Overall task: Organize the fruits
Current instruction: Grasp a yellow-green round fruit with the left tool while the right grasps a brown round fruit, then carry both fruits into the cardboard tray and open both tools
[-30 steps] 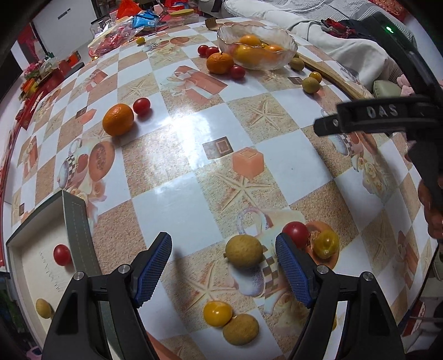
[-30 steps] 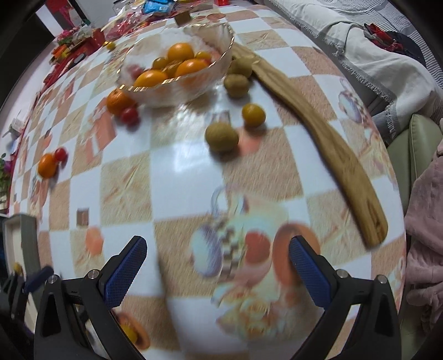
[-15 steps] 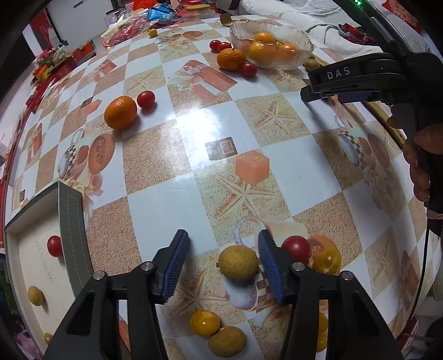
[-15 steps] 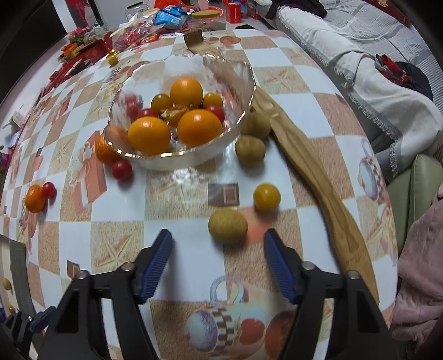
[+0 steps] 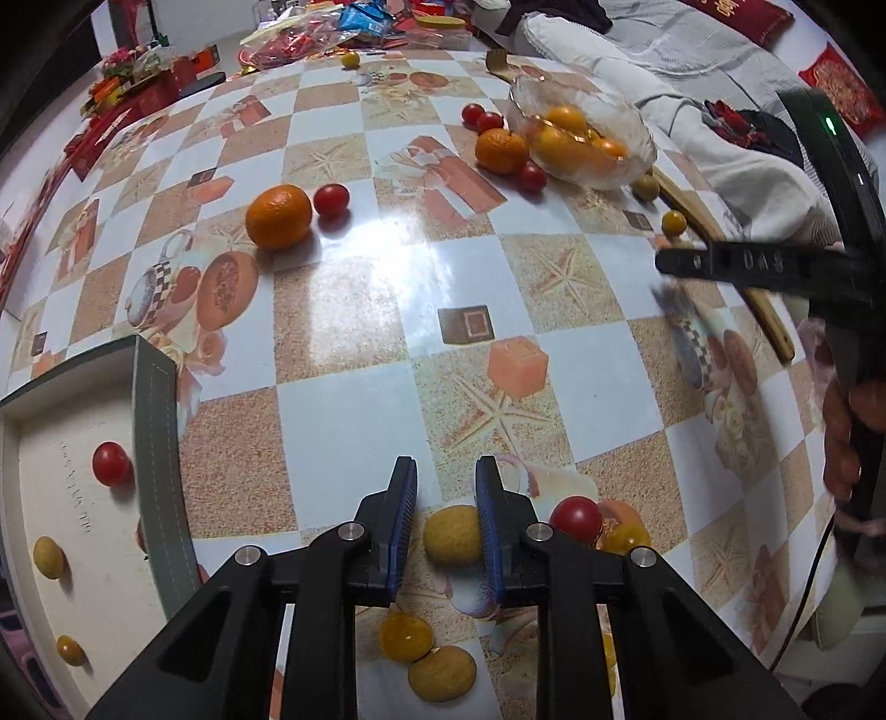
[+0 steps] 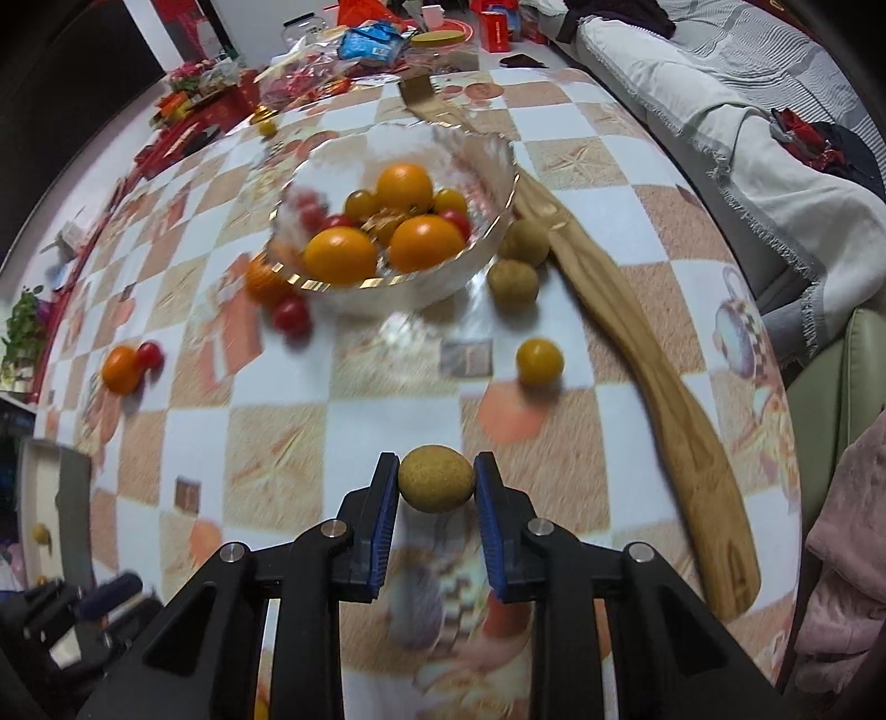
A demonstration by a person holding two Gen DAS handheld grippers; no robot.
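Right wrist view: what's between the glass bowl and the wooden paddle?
Two brownish longans, between the glass bowl and the wooden paddle, in the right wrist view.

a lived-in home: a surface covered in checked, starfish-printed oilcloth carries a glass fruit bowl, beside a sofa draped with a fringed grey throw, with snack packets and red gift boxes heaped at the far edge.
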